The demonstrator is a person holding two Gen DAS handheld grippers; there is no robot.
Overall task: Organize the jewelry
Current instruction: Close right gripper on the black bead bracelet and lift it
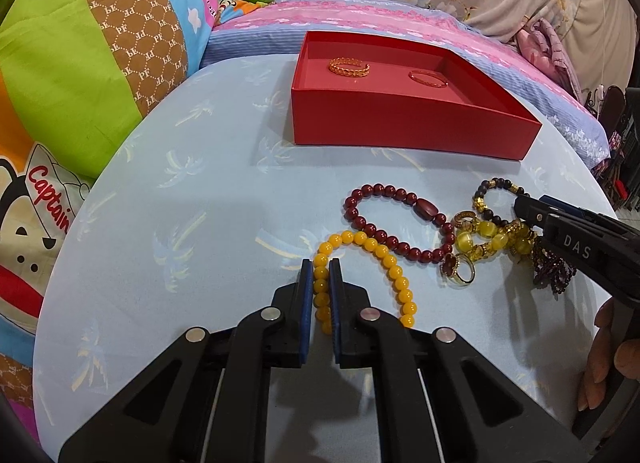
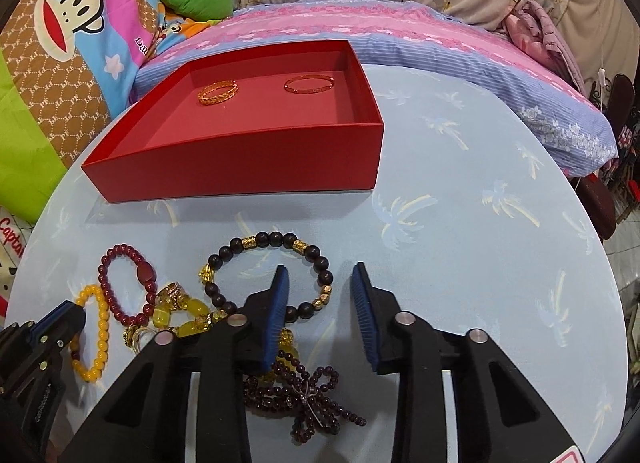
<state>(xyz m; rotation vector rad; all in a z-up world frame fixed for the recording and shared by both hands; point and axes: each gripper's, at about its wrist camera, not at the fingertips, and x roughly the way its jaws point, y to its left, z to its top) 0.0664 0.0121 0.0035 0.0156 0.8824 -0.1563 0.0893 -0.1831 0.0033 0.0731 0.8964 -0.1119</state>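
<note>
Bright, even indoor light, soft shadows under gripper arms, sharp centre, strong fisheye bend & dark vignette at edges

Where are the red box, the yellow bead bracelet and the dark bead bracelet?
Red box (image 1: 400, 125), left wrist view, front wall.
Yellow bead bracelet (image 1: 394, 269), left wrist view, right strand.
Dark bead bracelet (image 2: 274, 238), right wrist view, top beads.

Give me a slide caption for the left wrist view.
Left gripper closed on yellow bead bracelet; red box beyond holds two gold bangles.
</note>
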